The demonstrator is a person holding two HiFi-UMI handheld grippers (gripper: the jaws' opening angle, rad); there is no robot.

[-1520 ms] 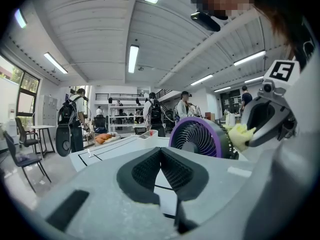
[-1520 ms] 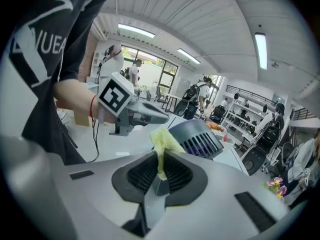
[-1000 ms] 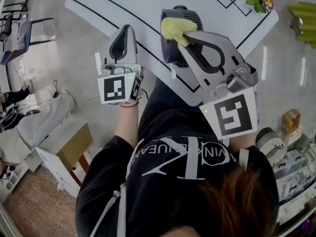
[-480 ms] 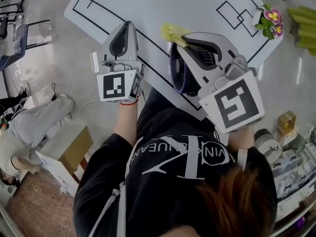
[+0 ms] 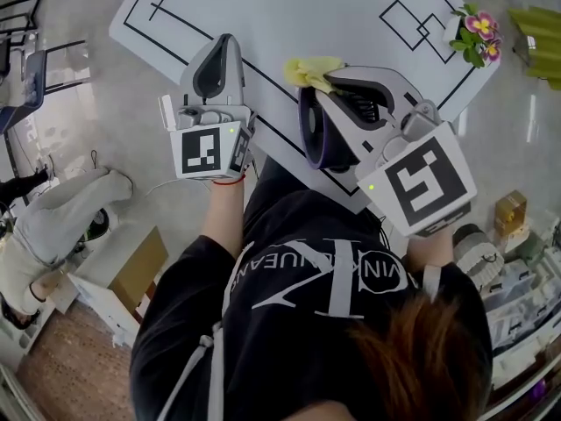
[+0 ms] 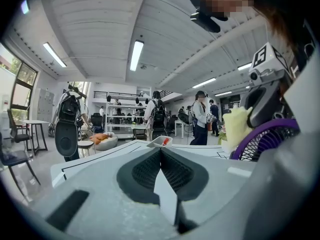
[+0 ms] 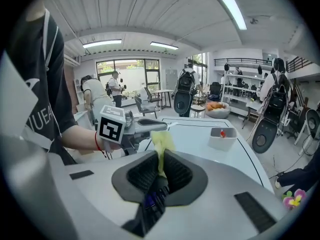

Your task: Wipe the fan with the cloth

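on the table (image 5: 289, 11), fan (image 5: 316, 143) faces left gripper (image 5: 225, 44), jaws together; right gripper (image 5: 331, 79) clamps cloth (image 5: 307, 70).

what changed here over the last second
The right gripper slid the cloth across the fan, away from the person, and rolled a little; the cloth now pokes out past the fan's far rim. Unchanged: the right gripper is shut on the cloth, the left gripper is shut and empty beside the fan, and the fan is on the table.

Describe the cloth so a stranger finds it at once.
On the white table with black lines sits a purple fan. Just above it, the right tongs pinch the cloth: the only pale yellow, crumpled thing there.
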